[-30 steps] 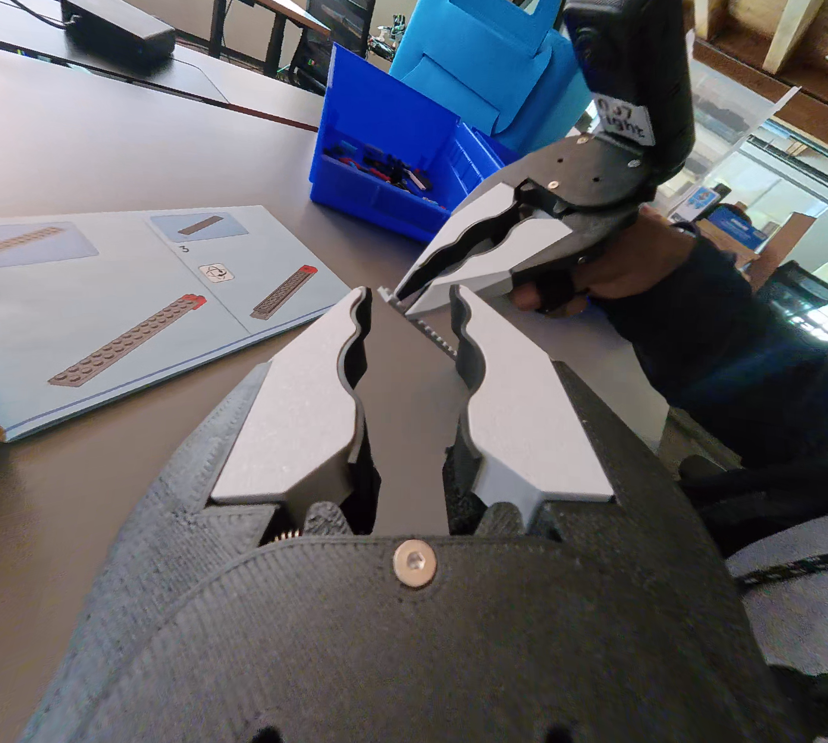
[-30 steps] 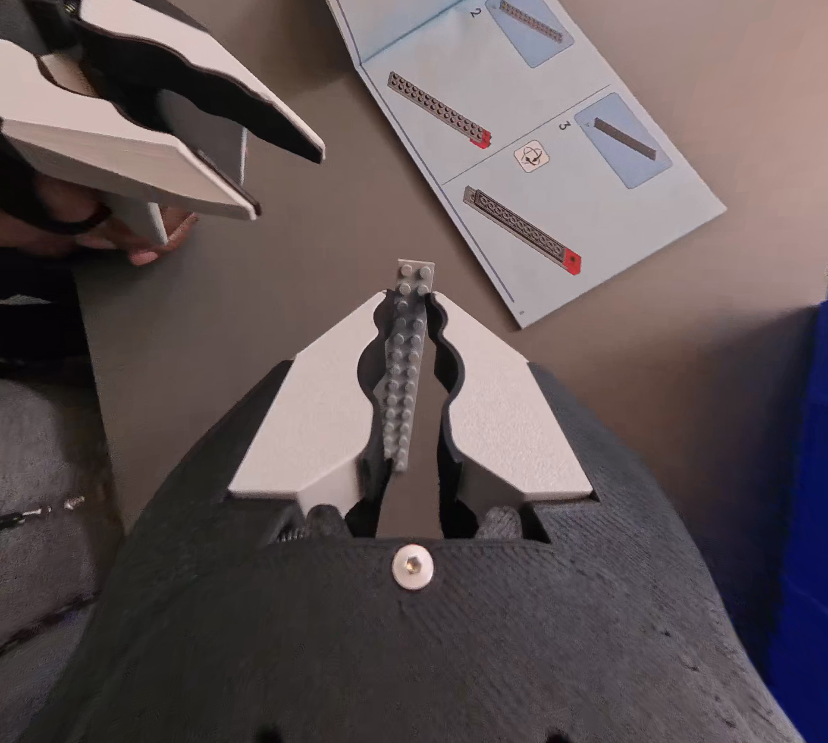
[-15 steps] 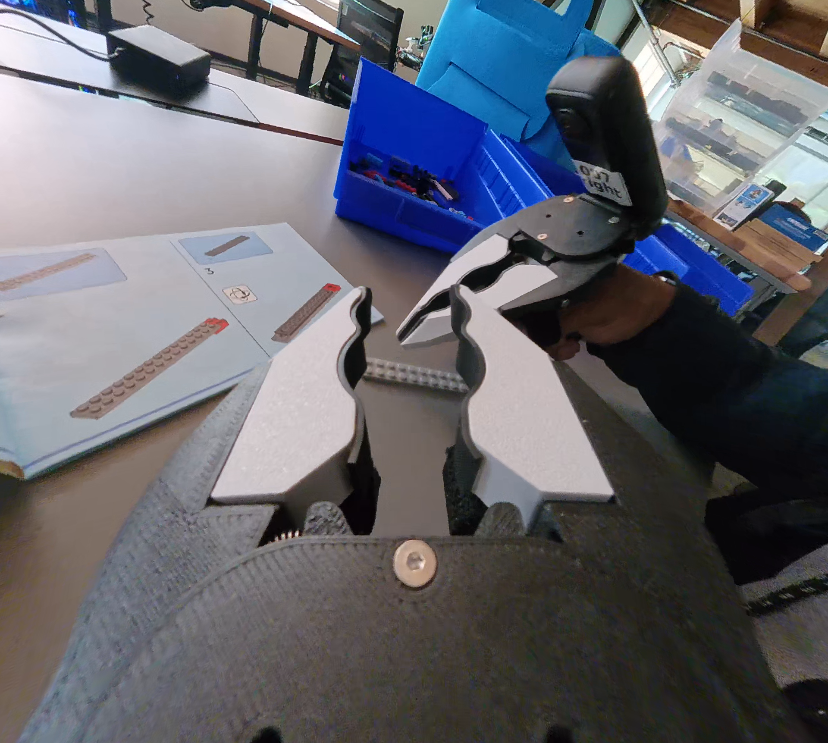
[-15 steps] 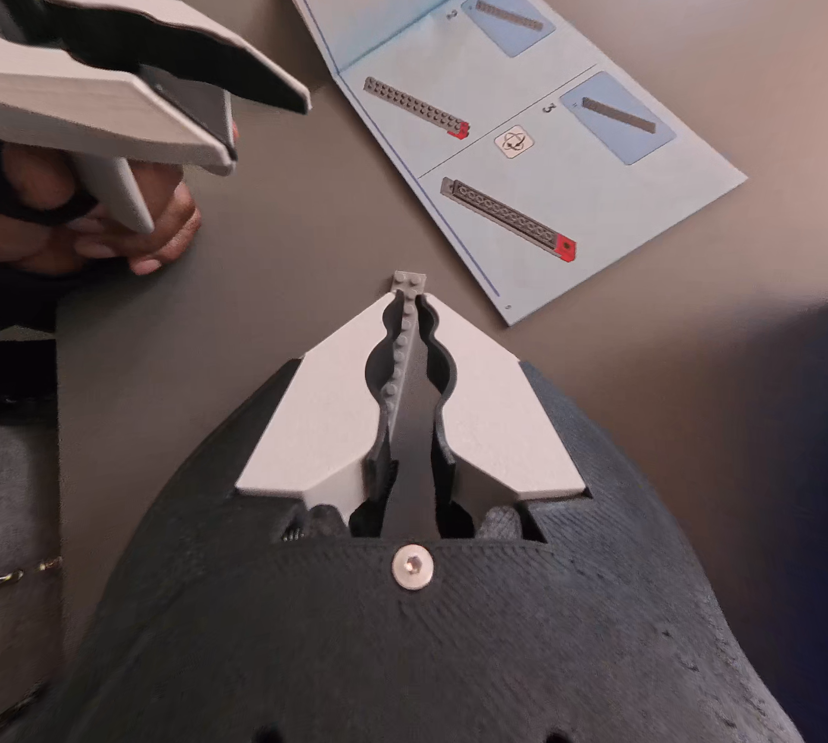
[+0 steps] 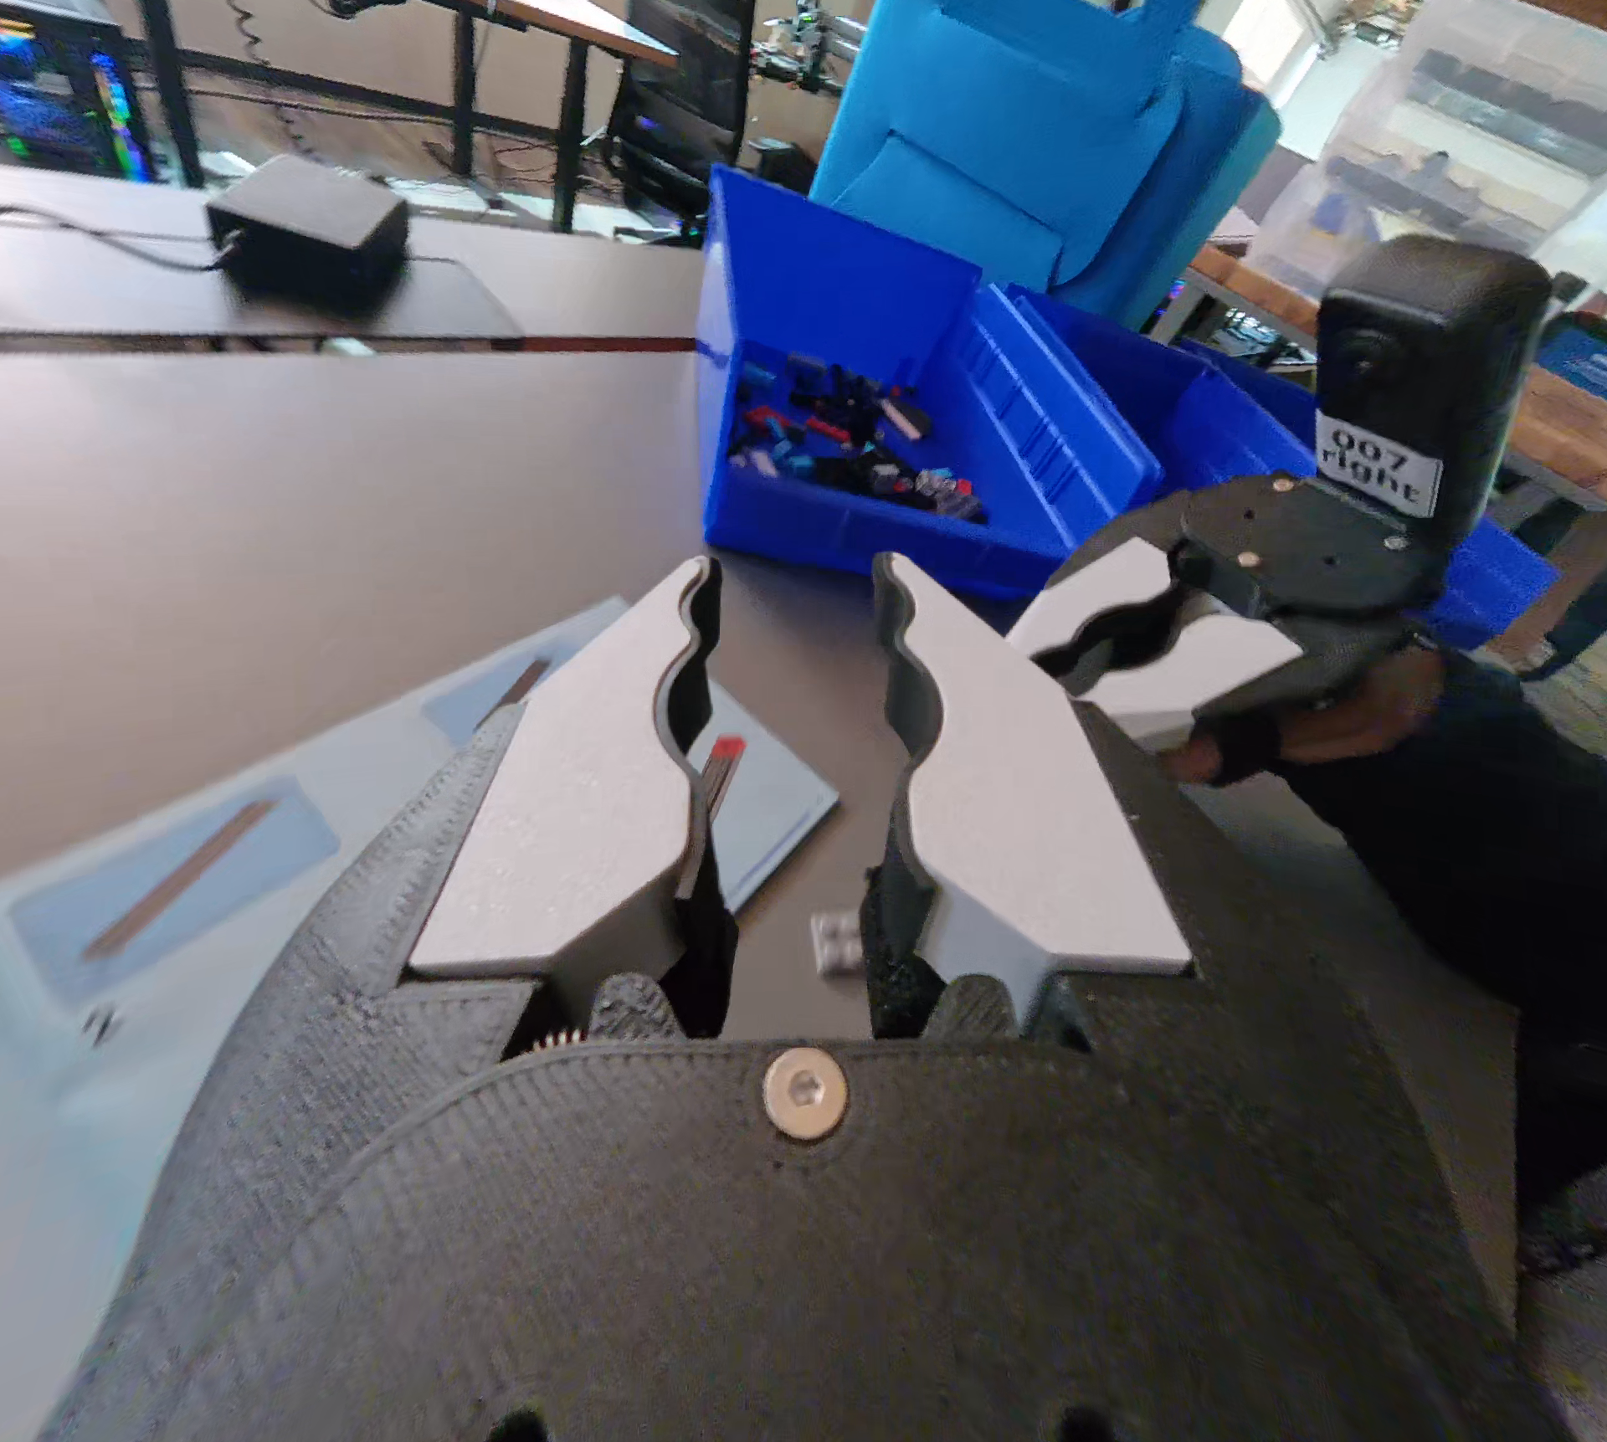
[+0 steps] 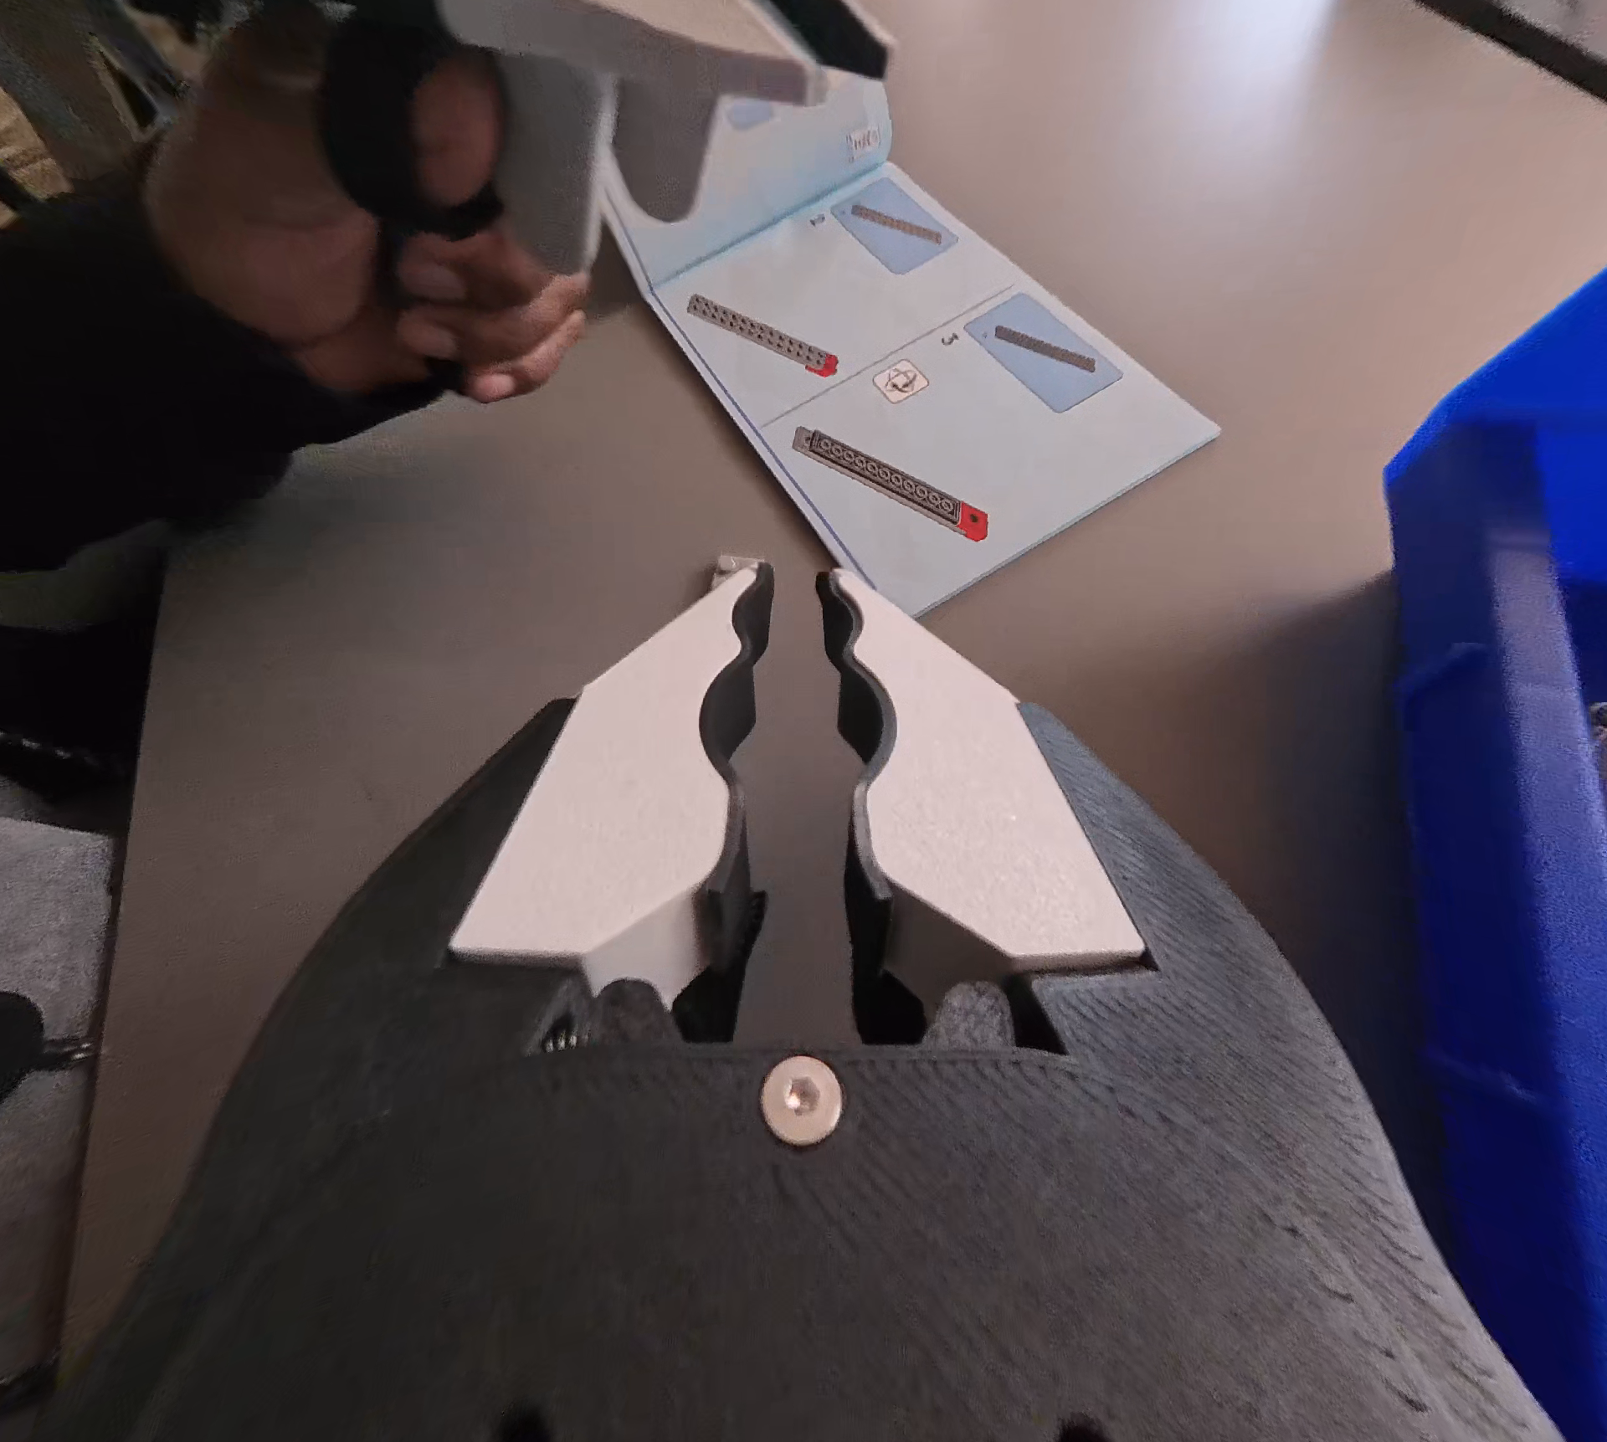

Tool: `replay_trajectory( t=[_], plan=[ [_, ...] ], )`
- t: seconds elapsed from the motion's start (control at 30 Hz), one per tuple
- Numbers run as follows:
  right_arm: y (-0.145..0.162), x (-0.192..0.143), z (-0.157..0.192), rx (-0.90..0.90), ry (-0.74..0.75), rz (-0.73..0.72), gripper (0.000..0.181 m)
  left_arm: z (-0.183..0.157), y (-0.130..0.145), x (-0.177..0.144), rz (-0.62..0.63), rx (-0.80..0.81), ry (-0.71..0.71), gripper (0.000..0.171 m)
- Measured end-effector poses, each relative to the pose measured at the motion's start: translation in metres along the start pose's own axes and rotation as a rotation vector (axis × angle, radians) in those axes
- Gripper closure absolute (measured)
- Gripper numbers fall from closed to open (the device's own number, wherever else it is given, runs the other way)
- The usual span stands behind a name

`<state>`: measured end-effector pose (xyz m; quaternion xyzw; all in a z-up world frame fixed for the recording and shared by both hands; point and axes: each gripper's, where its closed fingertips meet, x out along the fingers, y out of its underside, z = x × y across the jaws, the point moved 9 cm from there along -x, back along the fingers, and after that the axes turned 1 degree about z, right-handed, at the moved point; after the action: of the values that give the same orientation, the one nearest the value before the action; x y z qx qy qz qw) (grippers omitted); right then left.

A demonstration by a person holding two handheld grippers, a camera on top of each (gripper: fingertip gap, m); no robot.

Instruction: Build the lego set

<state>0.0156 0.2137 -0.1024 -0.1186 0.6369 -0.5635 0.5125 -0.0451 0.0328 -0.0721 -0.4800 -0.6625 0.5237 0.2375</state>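
Observation:
A long grey Lego plate lies flat on the dark table. Only its end shows between the bases of my left fingers (image 5: 835, 952), and as a small grey tip just past my right gripper's left fingertip (image 6: 736, 564). My left gripper (image 5: 796, 574) is wide open and empty, held above the plate and the instruction booklet (image 5: 261, 835). My right gripper (image 6: 793, 579) is slightly open and empty, with bare table showing between its fingers. It also shows at the right of the left wrist view (image 5: 1043, 639). The left gripper (image 6: 826, 52) hangs over the booklet (image 6: 913, 357).
A blue bin (image 5: 826, 287) with several small loose pieces stands behind the grippers, and its wall is at the right of the right wrist view (image 6: 1522, 705). A blue felt bag (image 5: 1043, 122) stands behind it. A black box (image 5: 304, 235) sits far left. One gripper's finger ends stand about 9 cm off the other's.
My right gripper has let go of the grey plate, opened a little and drawn back to the right. The plate now lies on the table. My left gripper has opened wider.

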Motion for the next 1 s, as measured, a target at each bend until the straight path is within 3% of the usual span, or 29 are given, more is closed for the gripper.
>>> replay_trajectory(
  t=[0.13,0.23,0.3,0.47,0.63,1.0],
  plan=[
    [-0.006,-0.015,-0.003,-0.023,0.034,-0.065,0.167,-0.003,-0.020,0.047,-0.001,0.037,0.101,0.136],
    [-0.005,-0.023,-0.010,-0.024,0.051,-0.117,0.167,0.001,-0.019,0.080,0.011,0.021,0.158,0.136],
    [-0.001,-0.025,-0.017,-0.012,0.067,-0.138,0.167,0.005,-0.018,0.086,0.017,0.020,0.172,0.136],
    [0.002,-0.023,-0.023,0.007,0.080,-0.160,0.167,0.029,-0.047,0.039,-0.003,0.094,0.105,0.135],
    [0.003,-0.015,-0.015,-0.024,0.068,-0.160,0.167,0.069,-0.073,-0.011,-0.044,0.063,0.059,0.135],
    [-0.002,-0.018,-0.004,-0.047,0.034,-0.167,0.167,0.113,-0.069,-0.043,0.041,0.092,-0.051,0.135]
  ],
)
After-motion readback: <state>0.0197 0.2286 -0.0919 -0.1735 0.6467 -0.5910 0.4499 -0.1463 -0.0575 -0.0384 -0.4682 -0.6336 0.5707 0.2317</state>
